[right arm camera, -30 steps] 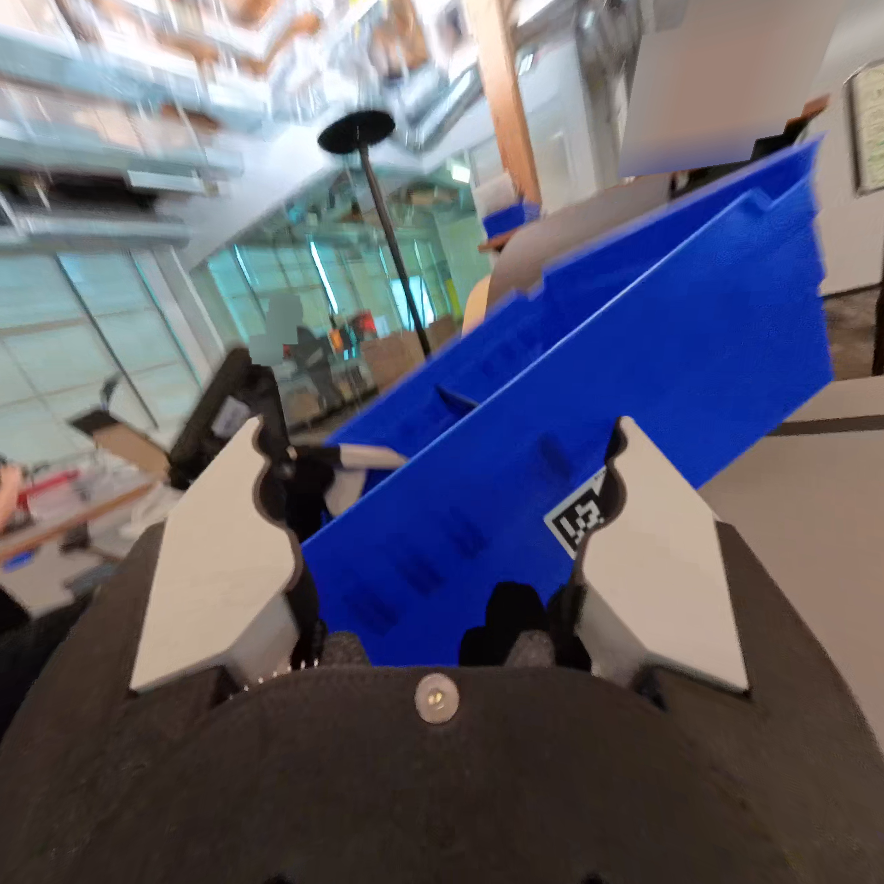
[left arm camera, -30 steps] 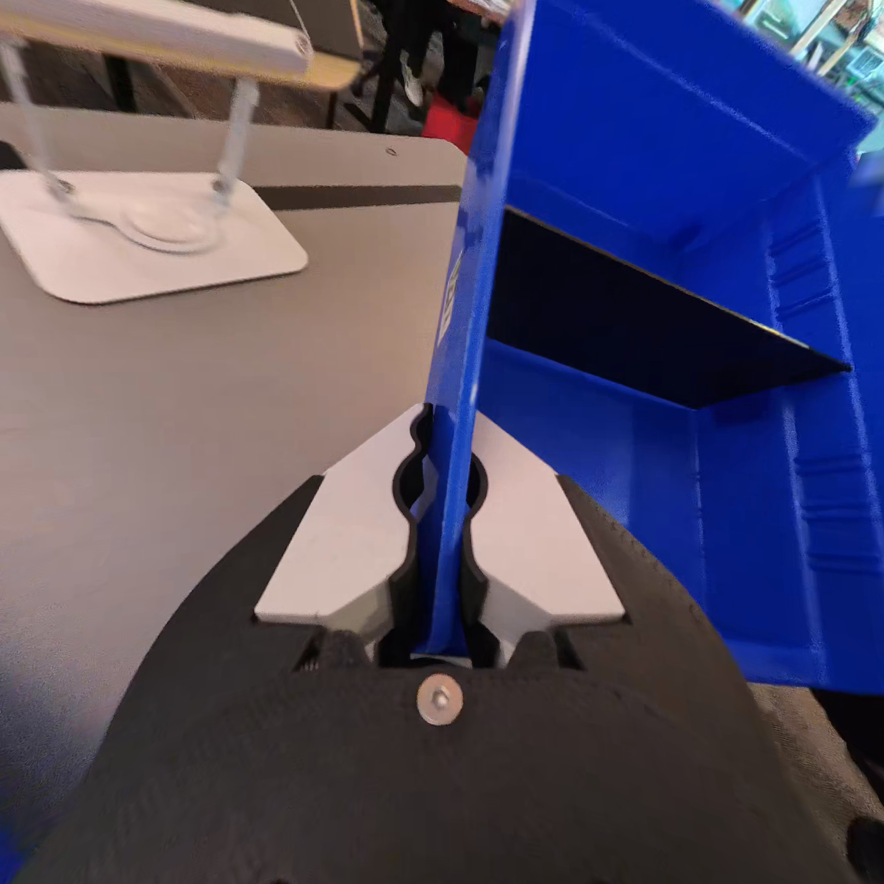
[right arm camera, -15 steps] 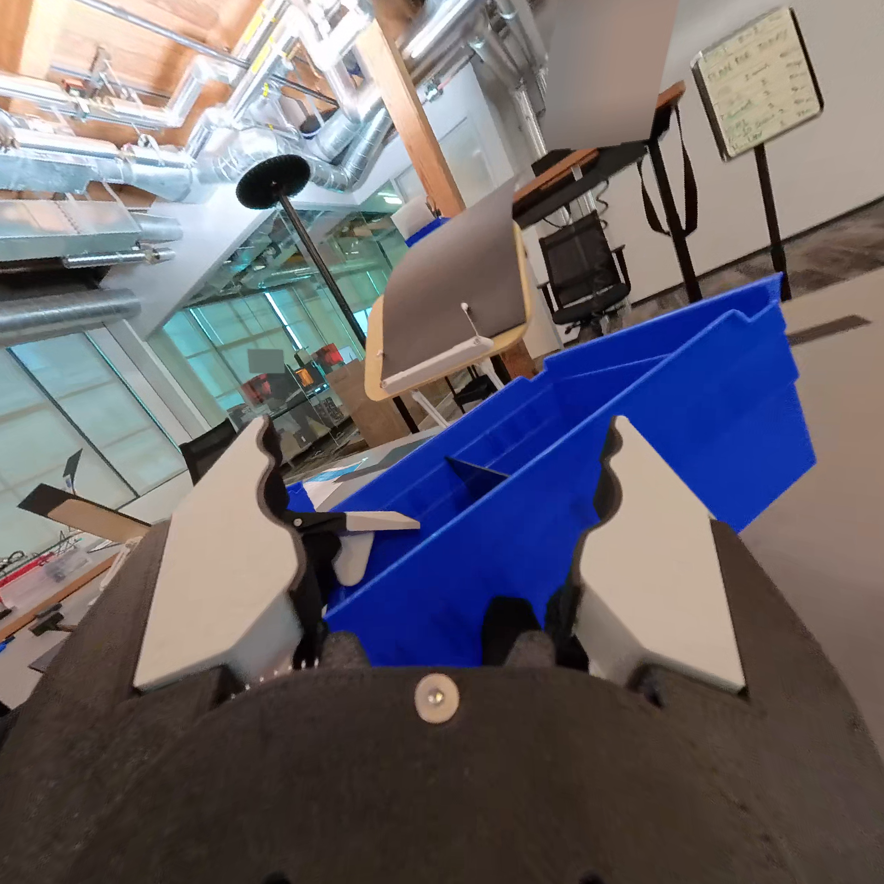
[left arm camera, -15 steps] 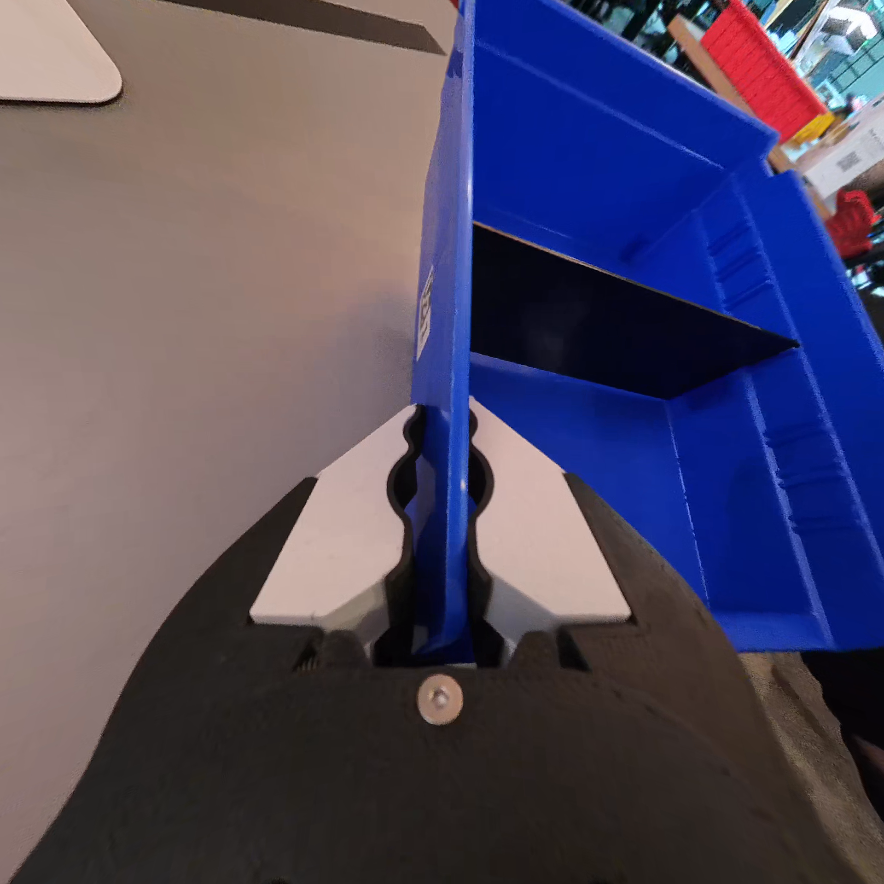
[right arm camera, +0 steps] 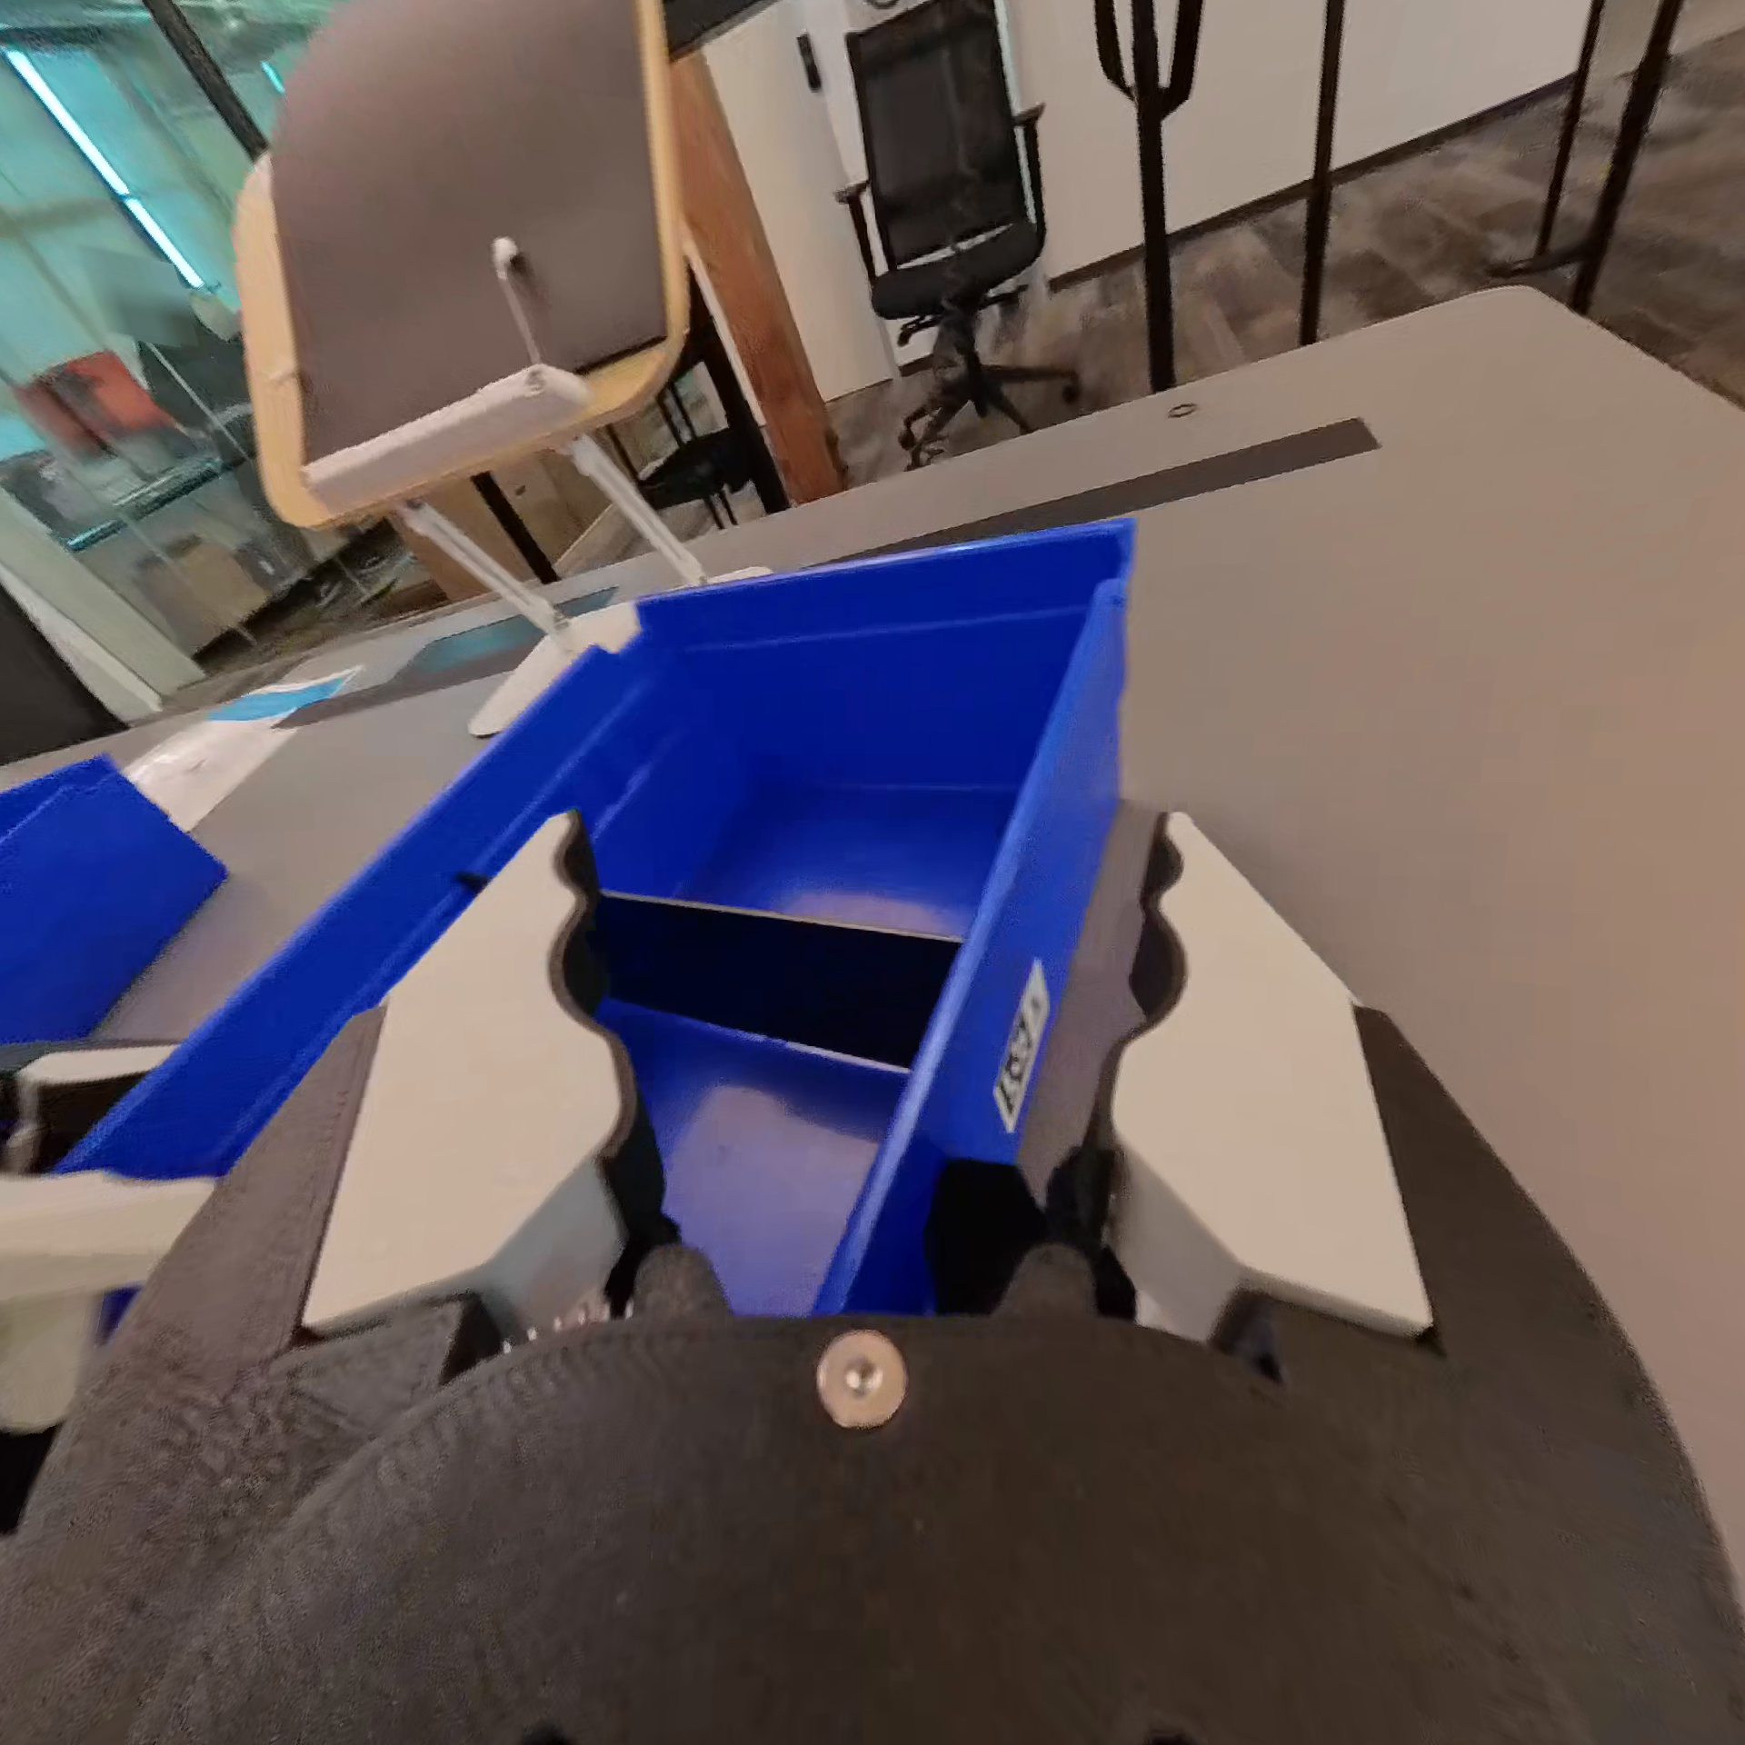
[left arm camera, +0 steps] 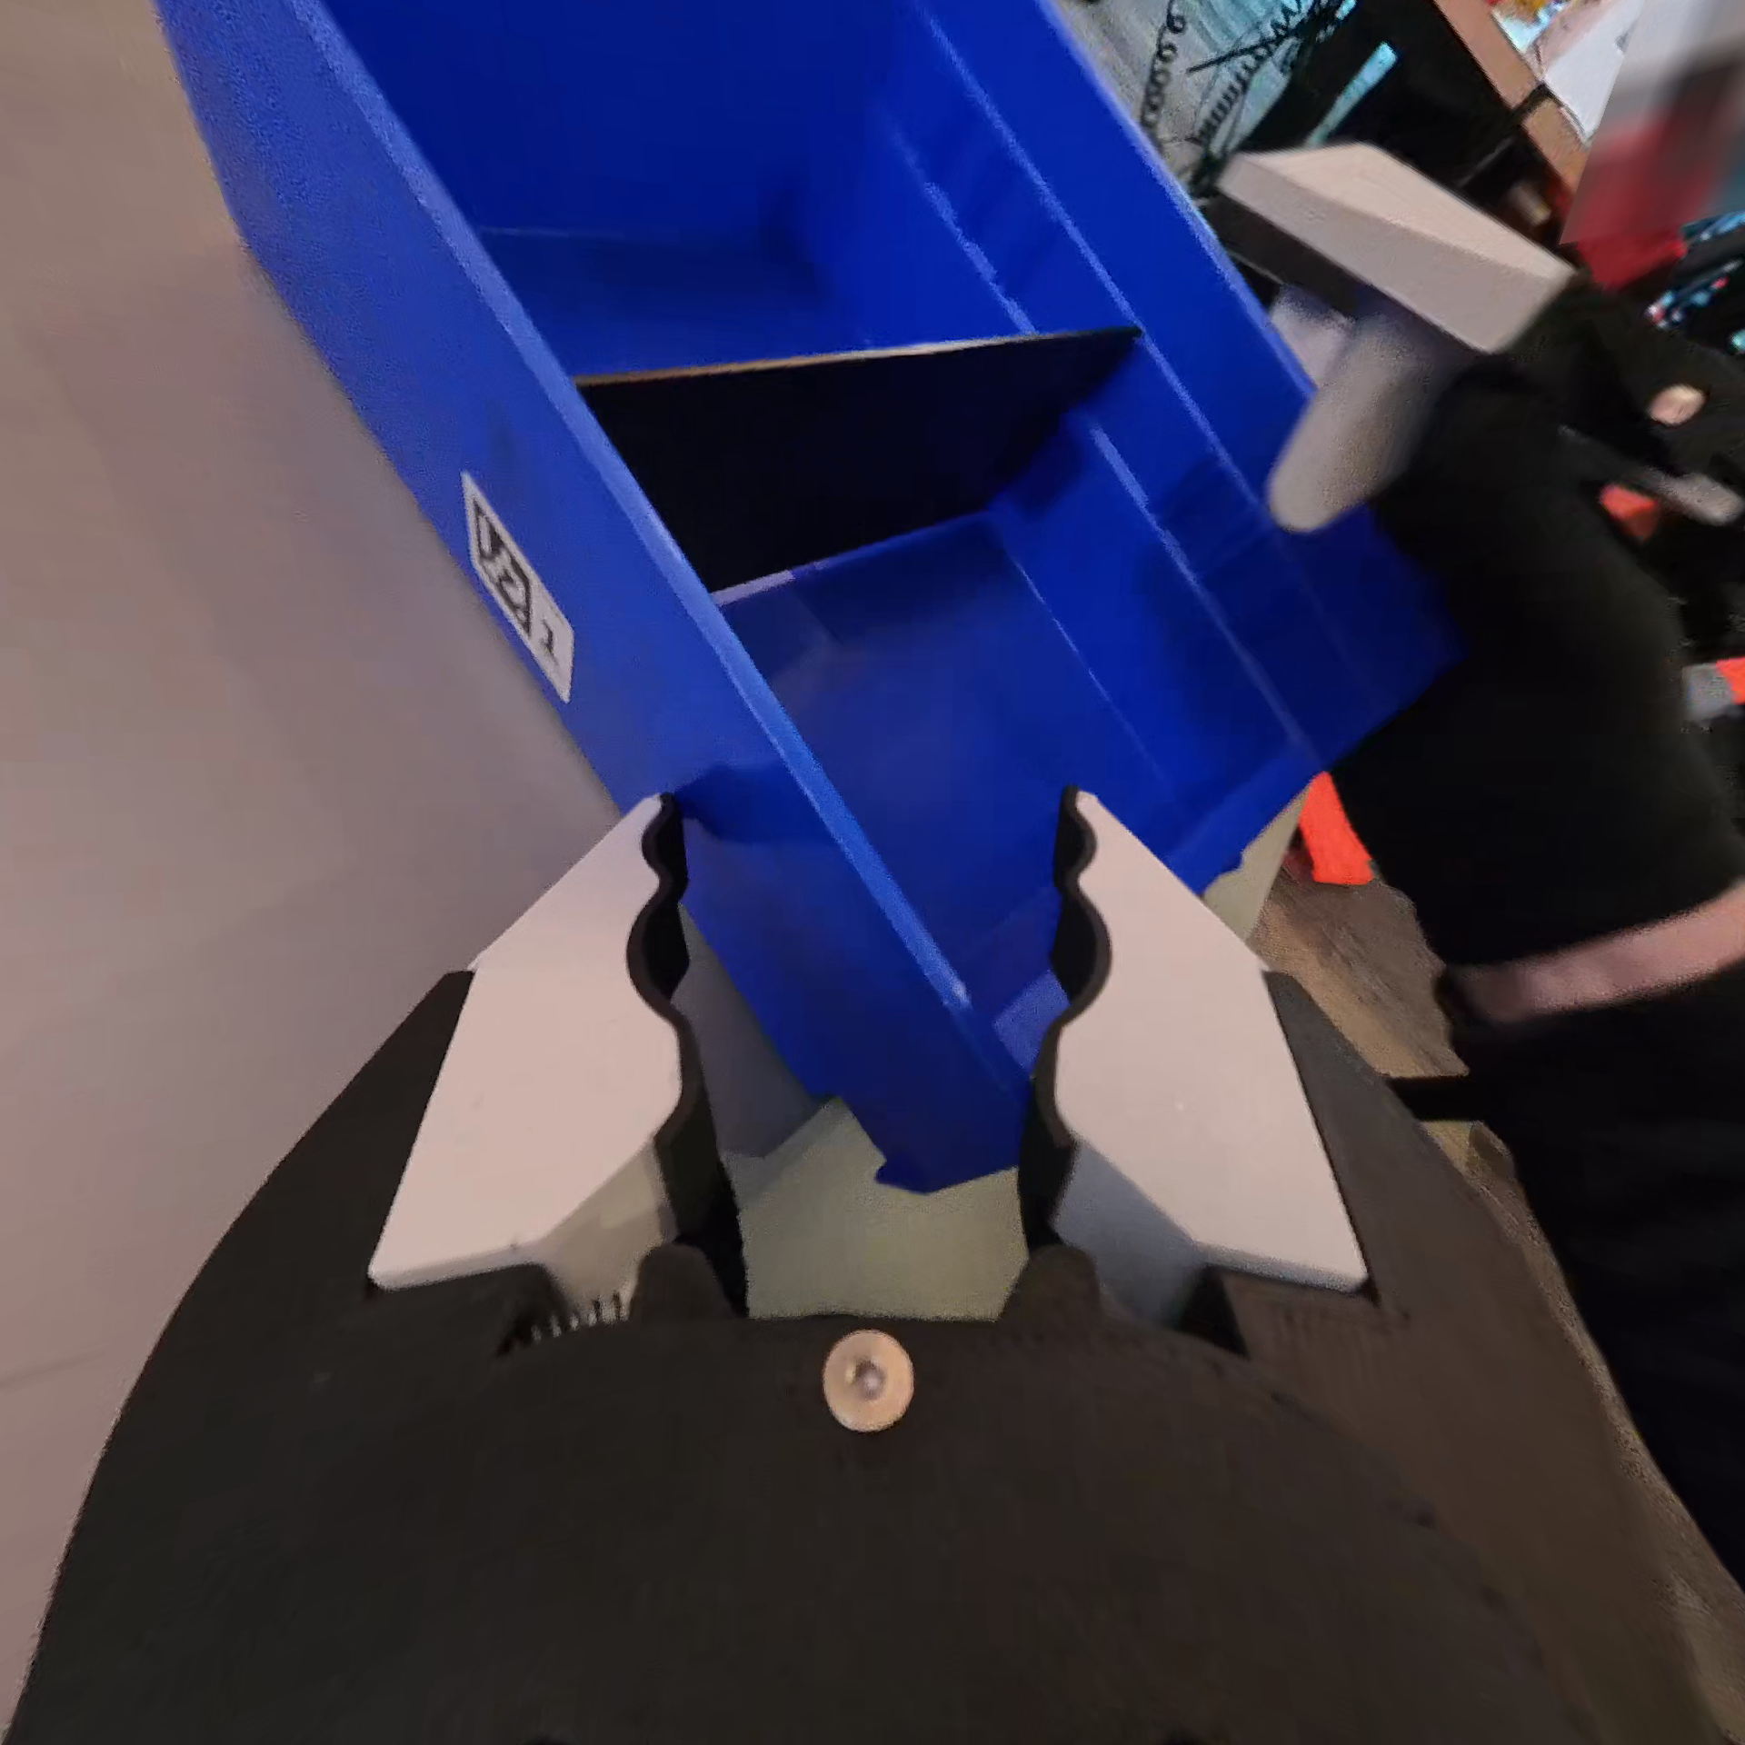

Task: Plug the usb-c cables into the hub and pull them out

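Observation:
A blue plastic bin (left arm camera: 755, 236) with a black divider (left arm camera: 850, 453) stands on the grey table (left arm camera: 189, 755); both of its compartments look bare. My left gripper (left arm camera: 869, 812) is open. The bin's near corner wall runs between its fingers, and the pads do not press on it. My right gripper (right arm camera: 869, 831) is open wide over the bin (right arm camera: 850, 718), whose labelled side wall (right arm camera: 1024, 1058) passes near the right finger (right arm camera: 1228, 991) with a gap. The right gripper also shows in the left wrist view (left arm camera: 1369, 312), at the bin's far side. No cable or hub shows.
A second blue bin (right arm camera: 85, 906) stands at the left. A white stand (right arm camera: 529, 680) carrying a tilted board (right arm camera: 472, 236) is behind the bin. An office chair (right arm camera: 954, 189) is beyond the table (right arm camera: 1416, 755). A person in dark clothes (left arm camera: 1558, 755) is at the right.
My left gripper was shut on the bin's side wall and has opened, letting it go. The tilted bin has come down level on the table. My right gripper has swung down over it, its jaws a little narrower.

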A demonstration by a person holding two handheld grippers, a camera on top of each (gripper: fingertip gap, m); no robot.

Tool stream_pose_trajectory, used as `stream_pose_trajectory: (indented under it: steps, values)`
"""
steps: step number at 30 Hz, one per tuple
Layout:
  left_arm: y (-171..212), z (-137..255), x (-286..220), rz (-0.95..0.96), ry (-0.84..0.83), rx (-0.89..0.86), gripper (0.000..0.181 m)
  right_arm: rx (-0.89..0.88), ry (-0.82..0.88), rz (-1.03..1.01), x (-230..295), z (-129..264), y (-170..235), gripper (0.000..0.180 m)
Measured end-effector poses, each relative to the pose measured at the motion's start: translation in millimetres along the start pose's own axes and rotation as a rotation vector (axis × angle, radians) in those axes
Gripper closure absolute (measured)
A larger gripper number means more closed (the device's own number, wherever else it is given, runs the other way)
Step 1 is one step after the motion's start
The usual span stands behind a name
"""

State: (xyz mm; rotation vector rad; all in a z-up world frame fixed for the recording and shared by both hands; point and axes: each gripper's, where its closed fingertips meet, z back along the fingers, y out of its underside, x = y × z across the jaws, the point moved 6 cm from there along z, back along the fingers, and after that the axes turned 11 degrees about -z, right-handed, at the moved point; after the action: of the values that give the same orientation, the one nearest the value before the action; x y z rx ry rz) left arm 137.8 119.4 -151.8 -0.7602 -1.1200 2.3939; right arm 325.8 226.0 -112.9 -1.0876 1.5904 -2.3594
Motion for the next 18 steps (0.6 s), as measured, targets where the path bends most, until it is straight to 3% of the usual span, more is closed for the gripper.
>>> stream_pose_trajectory:
  steps: [5,8,11,15,18]
  values:
    - [0.4,5.9,-10.0,0.057,0.154,0.023,0.097,0.034,0.010,-0.034,-22.6,-5.6,-10.4,0.074]
    - [-5.6,41.6,-9.4,0.028,0.156,-0.076,0.087,-0.006,0.019,0.033,-16.1,1.6,-24.5,0.073]
    - [-8.5,105.5,-4.8,-0.093,0.065,-0.146,0.083,-0.134,0.147,0.250,-2.5,23.8,-50.0,0.070]
    - [-5.4,225.1,39.9,-0.255,-0.272,-0.211,0.088,-0.228,0.188,0.476,51.8,53.7,-73.3,0.078]
    - [19.0,320.0,94.8,-0.212,-0.527,-0.204,0.092,-0.204,0.130,0.552,97.6,57.1,-68.5,0.082]
